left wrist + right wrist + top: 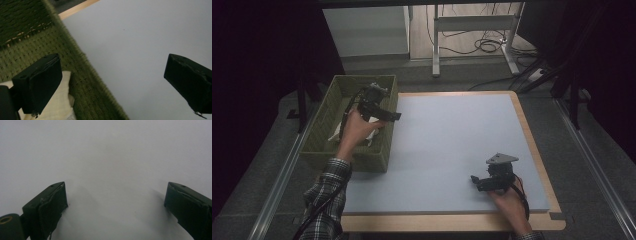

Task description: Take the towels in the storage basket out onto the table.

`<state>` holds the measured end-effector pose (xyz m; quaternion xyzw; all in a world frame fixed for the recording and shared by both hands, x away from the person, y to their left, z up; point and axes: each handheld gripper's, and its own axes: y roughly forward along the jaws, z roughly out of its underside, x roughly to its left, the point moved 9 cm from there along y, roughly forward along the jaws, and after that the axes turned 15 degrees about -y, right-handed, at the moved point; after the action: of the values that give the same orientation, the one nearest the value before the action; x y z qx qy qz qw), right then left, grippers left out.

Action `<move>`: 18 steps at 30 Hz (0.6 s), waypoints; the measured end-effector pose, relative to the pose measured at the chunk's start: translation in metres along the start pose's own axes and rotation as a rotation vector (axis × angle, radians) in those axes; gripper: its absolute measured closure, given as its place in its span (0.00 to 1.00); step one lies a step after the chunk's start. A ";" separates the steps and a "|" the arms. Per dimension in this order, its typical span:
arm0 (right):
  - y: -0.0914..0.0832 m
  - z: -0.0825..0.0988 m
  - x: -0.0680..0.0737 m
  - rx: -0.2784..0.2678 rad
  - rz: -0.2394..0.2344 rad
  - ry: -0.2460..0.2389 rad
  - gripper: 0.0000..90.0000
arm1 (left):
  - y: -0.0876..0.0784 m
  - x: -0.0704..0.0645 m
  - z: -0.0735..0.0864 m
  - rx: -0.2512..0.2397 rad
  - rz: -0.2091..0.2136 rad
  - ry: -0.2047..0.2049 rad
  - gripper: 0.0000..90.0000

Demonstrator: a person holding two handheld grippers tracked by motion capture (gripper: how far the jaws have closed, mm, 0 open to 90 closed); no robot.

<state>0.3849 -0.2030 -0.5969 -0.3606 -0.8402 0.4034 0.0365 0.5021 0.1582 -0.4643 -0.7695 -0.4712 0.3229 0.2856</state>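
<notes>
At the frame's left, the left claw [384, 114] is held open over the green woven basket's rim [388, 131], presumably for the cream cloth [60, 105], while the right claw [482, 183] is rested open on the grey counter [452, 145].

A: How much of the pale cloth [58, 105] in the green basket [332, 97] can you make out?

B: Little. In the left gripper view one black jaw covers part of it and the bottom edge cuts it off. From the high view the left hand [357, 127] hides most of it, so its shape can't be told.

A: And the left gripper [384, 112]?

B: Too small and dark from above to see its jaw gap.

A: The right gripper [115, 202]?

B: Both jaws are cut off at the bottom edge
</notes>
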 end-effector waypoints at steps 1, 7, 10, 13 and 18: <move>0.000 0.000 0.000 0.000 0.000 0.000 0.05 | -0.001 0.006 0.000 0.000 -0.009 -0.008 0.02; 0.000 0.000 0.000 0.000 0.000 0.000 0.05 | -0.002 0.043 0.004 0.009 -0.068 -0.059 0.02; 0.000 0.000 0.000 0.000 0.000 0.000 0.05 | 0.000 0.062 0.010 0.023 -0.096 -0.084 0.02; 0.000 0.000 0.000 0.000 0.000 0.000 0.05 | 0.005 0.079 0.017 0.044 -0.116 -0.114 0.02; 0.000 0.000 0.000 0.000 0.000 0.000 0.05 | 0.017 0.101 0.032 0.105 -0.137 -0.135 0.02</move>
<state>0.3850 -0.2030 -0.5970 -0.3603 -0.8403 0.4034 0.0363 0.5219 0.2480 -0.5204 -0.6958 -0.5235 0.3781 0.3144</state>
